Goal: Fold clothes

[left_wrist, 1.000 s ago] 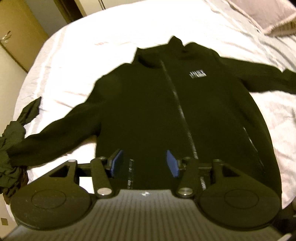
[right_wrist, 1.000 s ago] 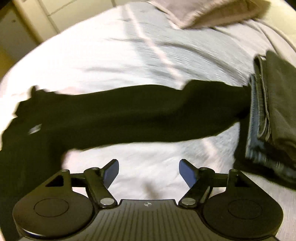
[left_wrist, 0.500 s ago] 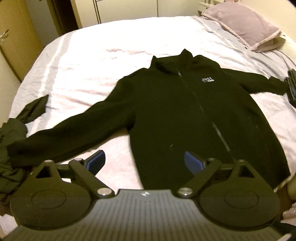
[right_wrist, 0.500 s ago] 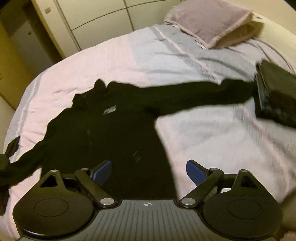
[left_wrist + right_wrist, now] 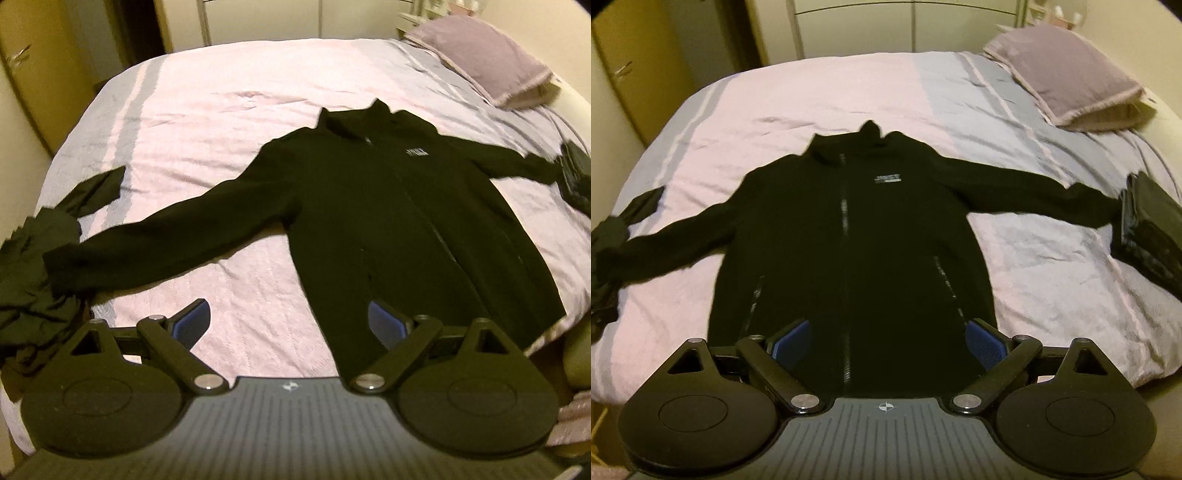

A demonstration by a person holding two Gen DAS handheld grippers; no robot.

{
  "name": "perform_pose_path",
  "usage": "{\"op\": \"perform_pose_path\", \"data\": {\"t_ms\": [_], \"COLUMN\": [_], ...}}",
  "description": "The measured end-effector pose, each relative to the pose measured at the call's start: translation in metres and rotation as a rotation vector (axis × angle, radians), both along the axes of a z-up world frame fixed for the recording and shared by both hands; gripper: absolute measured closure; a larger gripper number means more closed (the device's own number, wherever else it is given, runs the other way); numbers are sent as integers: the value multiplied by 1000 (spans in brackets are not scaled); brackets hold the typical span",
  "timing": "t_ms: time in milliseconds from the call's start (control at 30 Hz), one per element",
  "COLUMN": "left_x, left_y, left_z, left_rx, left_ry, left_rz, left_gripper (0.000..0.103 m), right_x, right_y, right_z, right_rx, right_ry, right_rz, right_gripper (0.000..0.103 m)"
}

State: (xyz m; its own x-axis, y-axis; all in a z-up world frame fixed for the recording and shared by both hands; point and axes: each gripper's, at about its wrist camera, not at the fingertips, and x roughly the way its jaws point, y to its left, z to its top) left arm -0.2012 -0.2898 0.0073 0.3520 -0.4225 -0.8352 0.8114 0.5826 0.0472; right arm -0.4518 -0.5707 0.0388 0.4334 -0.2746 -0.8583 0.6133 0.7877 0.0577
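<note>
both grippers have pulled back from the black zip jacket (image 5: 857, 236) since a second ago, when the left one sat low over the hem and the right one hung beside the outstretched sleeve; the whole garment now fits inside each view. the jacket lies front up and spread flat on the bed (image 5: 820, 96), collar toward the far side, hem toward the near edge, both sleeves stretched out to the sides. a small pale logo (image 5: 886, 179) shows on the chest beside the centre zip.

the left gripper (image 5: 288, 323) hovers above the near edge of the bed, jaws wide apart and holding nothing; its left blue pad (image 5: 192, 323) is over bare bedding, its right pad over the jacket's lower corner. the right gripper (image 5: 886, 343) hovers over the jacket's hem, jaws likewise wide apart and empty, the centre zip running between them.

the cuff of one sleeve reaches a heap of dark clothes (image 5: 33, 266) at the left edge of the bed. the other cuff touches a folded dark stack (image 5: 1148, 229) on the right side. a mauve pillow (image 5: 1067, 74) rests at the far right corner. cupboard doors (image 5: 849, 29) stand beyond the bed.
</note>
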Motion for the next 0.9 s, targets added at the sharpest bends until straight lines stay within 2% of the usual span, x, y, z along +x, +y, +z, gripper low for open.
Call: {"op": "perform_pose_path", "data": {"t_ms": [367,900], "left_x": [-54,-70], "left_y": [-17,-23], "left_z": [13,12], "left_rx": [-18,9], "left_ry": [-17,-42], "left_rz": [-37,-10], "left_gripper": [13,13], "right_x": [-25,-34], "right_y": [21,8], "right_z": [3,-6], "right_rx": [-1,26], "right_ry": [17,9], "right_rz": [42,50], "right_gripper": [9,9]}}
